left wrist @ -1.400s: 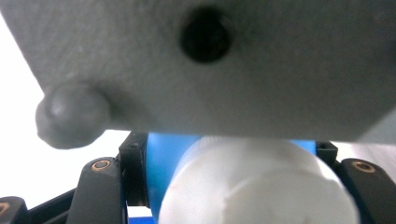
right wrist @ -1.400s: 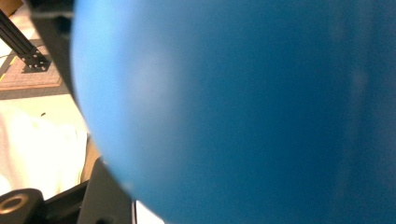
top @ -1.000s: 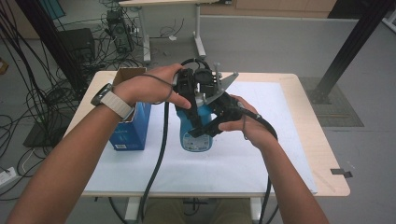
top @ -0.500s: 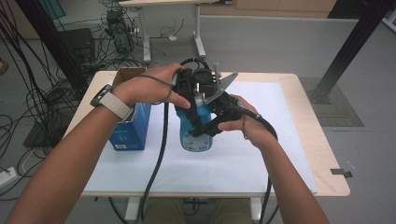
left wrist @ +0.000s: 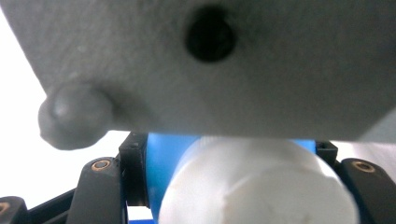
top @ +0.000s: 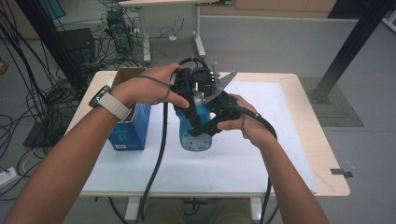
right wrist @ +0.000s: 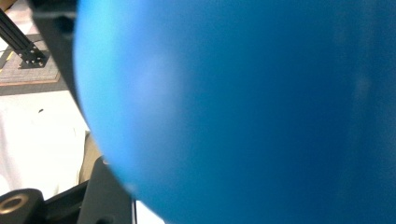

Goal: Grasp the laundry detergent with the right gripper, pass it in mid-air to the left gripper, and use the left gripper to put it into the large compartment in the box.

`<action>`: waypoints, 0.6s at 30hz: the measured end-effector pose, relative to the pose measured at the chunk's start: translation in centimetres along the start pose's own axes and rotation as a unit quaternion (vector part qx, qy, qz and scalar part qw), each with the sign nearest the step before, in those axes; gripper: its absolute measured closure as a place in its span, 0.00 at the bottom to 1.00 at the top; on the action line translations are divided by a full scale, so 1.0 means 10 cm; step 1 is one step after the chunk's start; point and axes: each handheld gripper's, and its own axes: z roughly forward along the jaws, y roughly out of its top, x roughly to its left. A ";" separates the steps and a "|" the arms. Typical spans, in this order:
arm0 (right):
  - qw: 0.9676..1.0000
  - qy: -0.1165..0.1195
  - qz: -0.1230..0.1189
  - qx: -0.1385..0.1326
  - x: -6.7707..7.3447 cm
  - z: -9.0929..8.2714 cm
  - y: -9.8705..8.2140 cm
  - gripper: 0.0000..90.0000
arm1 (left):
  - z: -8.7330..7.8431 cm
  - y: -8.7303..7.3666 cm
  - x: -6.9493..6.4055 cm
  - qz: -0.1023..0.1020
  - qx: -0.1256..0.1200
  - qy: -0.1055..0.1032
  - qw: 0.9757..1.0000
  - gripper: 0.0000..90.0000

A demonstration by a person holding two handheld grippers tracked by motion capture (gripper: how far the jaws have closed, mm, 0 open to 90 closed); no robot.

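Observation:
A blue bottle (top: 196,136) stands upright on the white mat (top: 233,163) at mid table. My left gripper (top: 192,99) comes down over its top and is shut on the white cap (left wrist: 257,186), which sits between the black jaws in the left gripper view, with the blue bottle (left wrist: 170,154) behind it. My right gripper (top: 208,125) reaches in from the right and is shut on the bottle's body; the blue bottle (right wrist: 243,112) looms very close in the right gripper view. The right gripper's grey plate (left wrist: 210,70) hangs just above the cap.
An open blue carton (top: 133,128) stands left of the bottle, close to my left wrist. Cables trail from both grippers over the table's front edge (top: 210,192). Beyond the table are a second desk, tangled cables on the floor and a black post (top: 345,51) at the right.

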 end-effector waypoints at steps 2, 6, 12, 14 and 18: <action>1.000 0.000 -0.001 0.000 0.00 0.00 0.00 0.48 | 0.00 -0.01 0.00 0.001 0.000 0.000 1.000 0.42; 1.000 0.000 0.003 0.003 0.01 0.00 0.01 0.48 | 0.01 -0.01 0.00 0.000 -0.001 -0.001 1.000 0.42; 1.000 0.002 -0.014 -0.002 -0.03 0.01 -0.01 0.48 | 0.01 -0.01 0.01 -0.002 -0.003 -0.002 1.000 0.42; 1.000 0.003 -0.005 0.001 -0.02 0.01 0.00 0.48 | 0.01 -0.01 0.01 -0.003 -0.005 -0.002 1.000 0.42; 1.000 0.003 -0.021 -0.003 -0.04 0.01 0.00 0.48 | 0.01 -0.01 0.01 -0.006 -0.004 -0.003 1.000 0.42</action>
